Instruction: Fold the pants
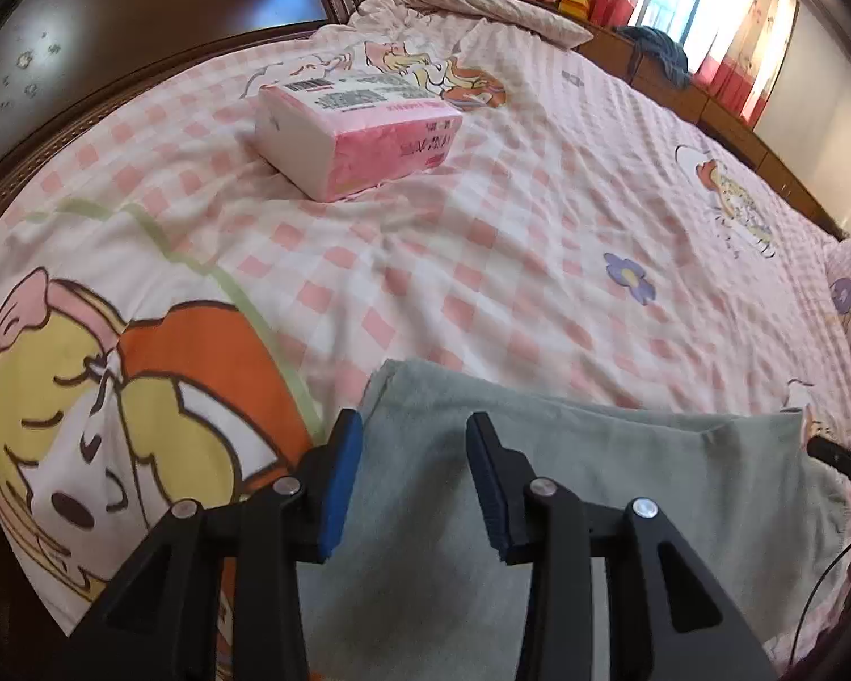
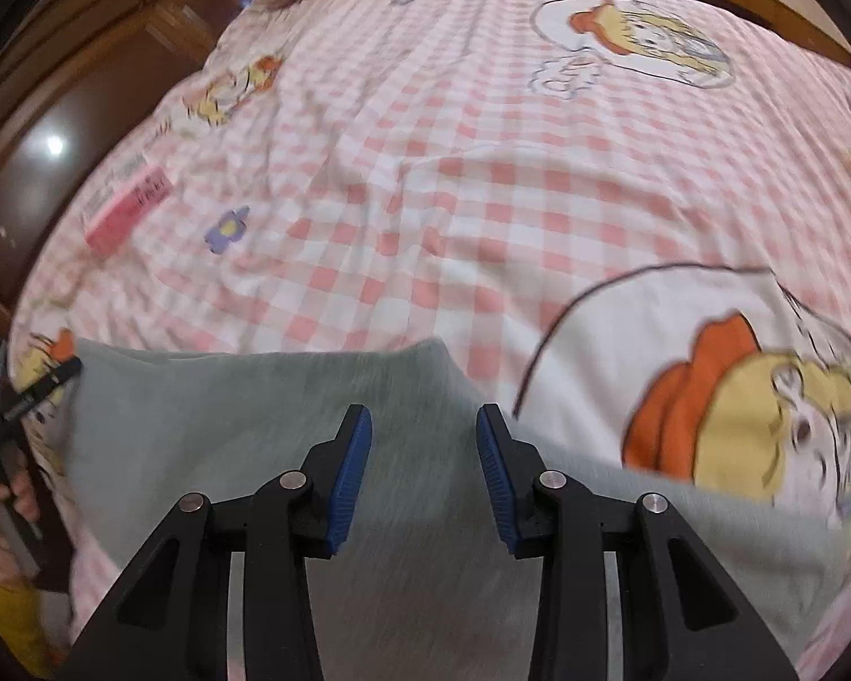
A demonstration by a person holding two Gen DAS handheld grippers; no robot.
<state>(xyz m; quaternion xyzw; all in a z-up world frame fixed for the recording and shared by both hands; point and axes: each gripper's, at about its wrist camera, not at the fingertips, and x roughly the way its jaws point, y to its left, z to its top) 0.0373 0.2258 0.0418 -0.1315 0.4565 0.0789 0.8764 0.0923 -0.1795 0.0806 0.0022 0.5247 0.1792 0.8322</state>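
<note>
The grey-green pants (image 1: 595, 482) lie flat on the pink checked bedsheet (image 1: 510, 227) at the near edge of the bed. My left gripper (image 1: 414, 425) is open, hovering over the pants' left part, with nothing between its blue pads. A black tip of the right gripper (image 1: 839, 459) shows at the pants' right corner. In the right wrist view the same pants (image 2: 227, 442) fill the lower frame, and my right gripper (image 2: 424, 417) stands open above them near their far edge. The left gripper (image 2: 34, 391) shows at the left edge, held by a hand (image 2: 11, 502).
A pink and white tissue pack (image 1: 357, 130) sits on the sheet beyond the pants. A folded quilt and pillow (image 1: 482, 11) lie at the far end. Dark wooden bed boards (image 1: 113, 45) rim the left side; a wooden ledge (image 1: 709, 96) with cloth runs along the right.
</note>
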